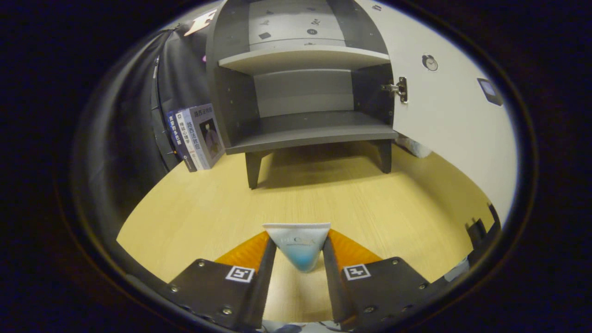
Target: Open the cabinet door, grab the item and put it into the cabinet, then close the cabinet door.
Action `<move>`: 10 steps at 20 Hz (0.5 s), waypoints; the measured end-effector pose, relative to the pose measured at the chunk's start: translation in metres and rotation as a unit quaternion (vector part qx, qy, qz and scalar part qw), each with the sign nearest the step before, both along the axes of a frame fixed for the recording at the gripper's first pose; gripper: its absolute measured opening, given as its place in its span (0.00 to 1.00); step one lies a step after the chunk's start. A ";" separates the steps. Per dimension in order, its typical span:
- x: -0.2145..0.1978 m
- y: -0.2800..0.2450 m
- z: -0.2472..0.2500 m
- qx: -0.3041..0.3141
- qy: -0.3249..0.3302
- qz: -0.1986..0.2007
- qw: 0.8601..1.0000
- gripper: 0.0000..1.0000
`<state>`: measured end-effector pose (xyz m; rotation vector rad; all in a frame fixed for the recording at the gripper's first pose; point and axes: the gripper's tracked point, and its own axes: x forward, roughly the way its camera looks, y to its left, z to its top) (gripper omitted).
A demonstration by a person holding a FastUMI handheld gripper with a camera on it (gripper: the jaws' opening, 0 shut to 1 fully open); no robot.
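Note:
My gripper [297, 247] is shut on a white tube with a blue lower end [298, 245], its flat crimped edge pointing ahead; both fingers press its sides above the wooden table [208, 208]. Straight ahead beyond the fingers stands the grey cabinet [305, 92] on short legs. Its white door [448, 115] is swung wide open to the right, hinge showing. Inside, the lower shelf [314, 132] and the upper shelf [303, 58] are bare.
Several books [196, 136] lean upright against the cabinet's left side. Black cloth wall [129, 138] closes off the left. A dark object [478, 231] sits at the table's right edge below the open door. Open tabletop lies between the fingers and the cabinet.

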<state>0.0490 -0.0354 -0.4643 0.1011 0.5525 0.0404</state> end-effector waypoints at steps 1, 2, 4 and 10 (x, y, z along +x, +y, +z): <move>0.000 0.001 0.000 0.003 0.001 0.003 1.000 0.56; 0.000 0.003 -0.001 0.008 0.003 0.008 1.000 0.55; 0.000 0.005 0.001 0.010 0.008 0.014 1.000 0.56; 0.004 0.001 0.039 0.007 -0.007 0.017 1.000 0.55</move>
